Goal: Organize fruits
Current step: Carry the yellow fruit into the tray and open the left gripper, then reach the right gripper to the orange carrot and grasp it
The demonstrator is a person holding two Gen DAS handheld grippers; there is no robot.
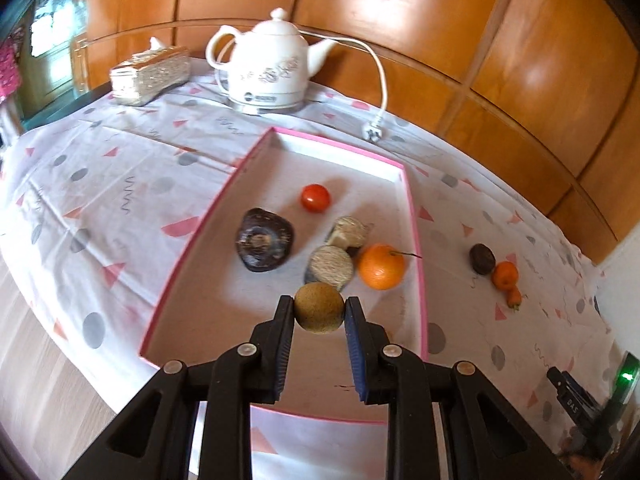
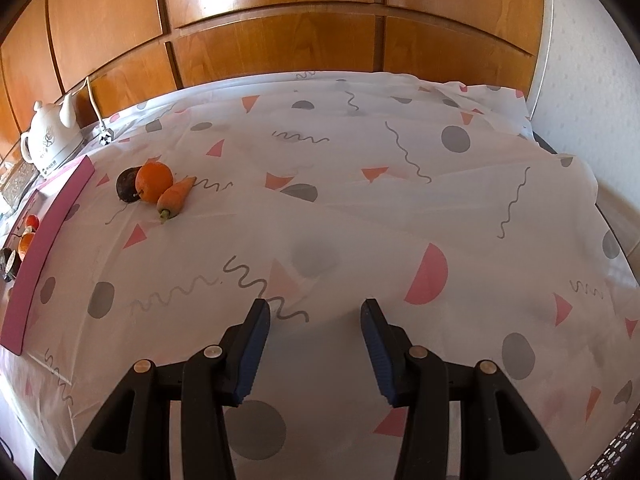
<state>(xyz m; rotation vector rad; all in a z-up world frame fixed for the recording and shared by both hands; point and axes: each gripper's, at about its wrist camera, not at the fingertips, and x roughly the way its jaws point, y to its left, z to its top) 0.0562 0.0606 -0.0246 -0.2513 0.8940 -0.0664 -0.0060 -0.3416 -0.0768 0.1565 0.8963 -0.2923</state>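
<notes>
My left gripper [image 1: 319, 307] is shut on a brown kiwi [image 1: 319, 309] and holds it over the near part of a pink-rimmed white box [image 1: 192, 236]. In the box lie a red tomato [image 1: 315, 197], a dark round fruit [image 1: 265, 239], two cut pale pieces [image 1: 331, 266] and an orange [image 1: 381, 266]. On the cloth to the right of the box lie a dark fruit [image 1: 482, 258], a small orange [image 1: 505, 274] and a carrot [image 1: 514, 297]; they also show in the right wrist view: dark fruit [image 2: 127, 185], orange [image 2: 154, 182], carrot [image 2: 175, 197]. My right gripper [image 2: 315, 312] is open and empty above the cloth.
A white electric kettle [image 1: 266, 64] with its cord and plug [image 1: 372, 132] stands at the back. A glittery tissue box [image 1: 150, 76] is left of it. A patterned tablecloth [image 2: 360, 184] covers the table. Wooden panels stand behind. A black device with a green light [image 1: 624, 380] is at the right.
</notes>
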